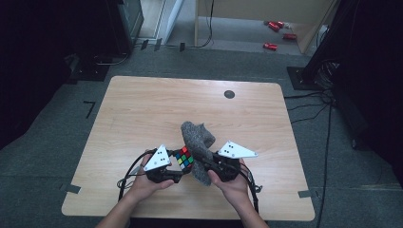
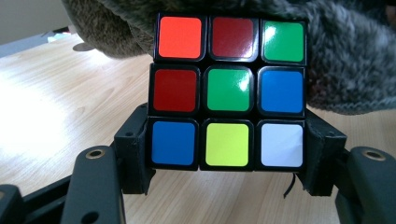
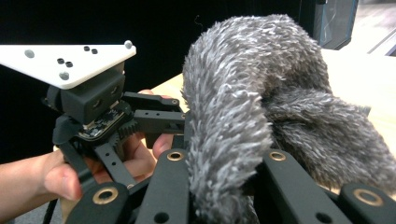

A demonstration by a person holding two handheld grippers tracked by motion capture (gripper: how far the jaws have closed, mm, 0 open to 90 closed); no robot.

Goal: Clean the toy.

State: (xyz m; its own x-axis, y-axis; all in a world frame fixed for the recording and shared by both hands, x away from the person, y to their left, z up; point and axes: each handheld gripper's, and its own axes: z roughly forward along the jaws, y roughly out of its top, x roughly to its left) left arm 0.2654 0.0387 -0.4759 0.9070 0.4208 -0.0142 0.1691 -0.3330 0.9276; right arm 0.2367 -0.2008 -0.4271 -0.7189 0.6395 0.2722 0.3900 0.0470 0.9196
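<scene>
Nearest the lens in the left gripper view, the puzzle cube (image 2: 228, 91) sits clamped between the jaws of the left hand-held gripper (image 1: 177, 166), its scrambled face square to the camera. In the high view the cube (image 1: 184, 158) hangs low and centre over the tabletop (image 1: 142, 109), just left of the grey furry cloth (image 1: 198, 142). The right hand-held gripper (image 1: 205, 165) is closed on that cloth (image 3: 243, 116), whose long axis runs up the frame. Cube and cloth touch, so the cloth's mouth lies immediately right of the cube; the left hand is nearer.
</scene>
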